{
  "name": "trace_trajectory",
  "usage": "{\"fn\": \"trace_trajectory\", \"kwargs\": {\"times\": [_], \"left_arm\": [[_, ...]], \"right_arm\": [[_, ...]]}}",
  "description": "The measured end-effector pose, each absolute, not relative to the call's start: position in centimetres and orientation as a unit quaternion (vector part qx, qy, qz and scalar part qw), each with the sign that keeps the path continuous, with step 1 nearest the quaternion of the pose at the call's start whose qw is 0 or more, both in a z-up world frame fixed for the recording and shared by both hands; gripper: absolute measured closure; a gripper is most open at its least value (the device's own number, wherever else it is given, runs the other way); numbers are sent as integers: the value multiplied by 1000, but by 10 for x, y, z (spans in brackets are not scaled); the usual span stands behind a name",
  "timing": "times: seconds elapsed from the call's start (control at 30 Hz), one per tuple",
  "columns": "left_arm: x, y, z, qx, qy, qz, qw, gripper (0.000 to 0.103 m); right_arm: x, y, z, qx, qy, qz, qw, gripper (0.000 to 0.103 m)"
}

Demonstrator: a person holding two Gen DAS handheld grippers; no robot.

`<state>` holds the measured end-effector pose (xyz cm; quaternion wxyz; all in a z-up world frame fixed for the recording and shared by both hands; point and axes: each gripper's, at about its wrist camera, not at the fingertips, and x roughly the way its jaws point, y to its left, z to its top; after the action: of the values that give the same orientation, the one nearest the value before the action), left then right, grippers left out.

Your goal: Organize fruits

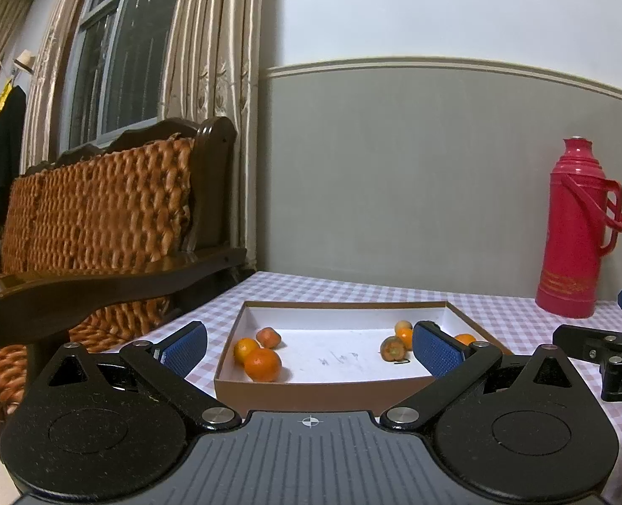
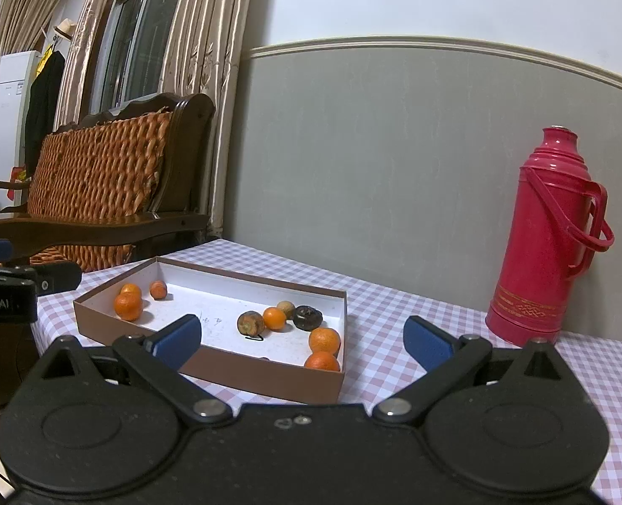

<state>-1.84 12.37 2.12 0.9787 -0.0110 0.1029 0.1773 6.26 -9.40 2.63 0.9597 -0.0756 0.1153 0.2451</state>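
Observation:
A shallow brown box with a white floor lies on the checked table. Three oranges lie at its left end. At its right end lie more oranges, a browned fruit and a dark rotten one. My left gripper is open and empty, just in front of the box. My right gripper is open and empty, in front of the box's right corner; its side shows in the left wrist view.
A red thermos stands at the back right of the checked tablecloth. A wooden sofa with a woven cushion stands left of the table. A grey wall runs behind. The left gripper's side shows at the right wrist view's left edge.

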Motion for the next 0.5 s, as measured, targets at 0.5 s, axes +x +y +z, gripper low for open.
{"fn": "trace_trajectory", "kwargs": {"times": [0.5], "left_arm": [[-21,122,22,-17,95,184,978,1]], "right_arm": [[62,-94,27,-75,114,246,960,6]]}}
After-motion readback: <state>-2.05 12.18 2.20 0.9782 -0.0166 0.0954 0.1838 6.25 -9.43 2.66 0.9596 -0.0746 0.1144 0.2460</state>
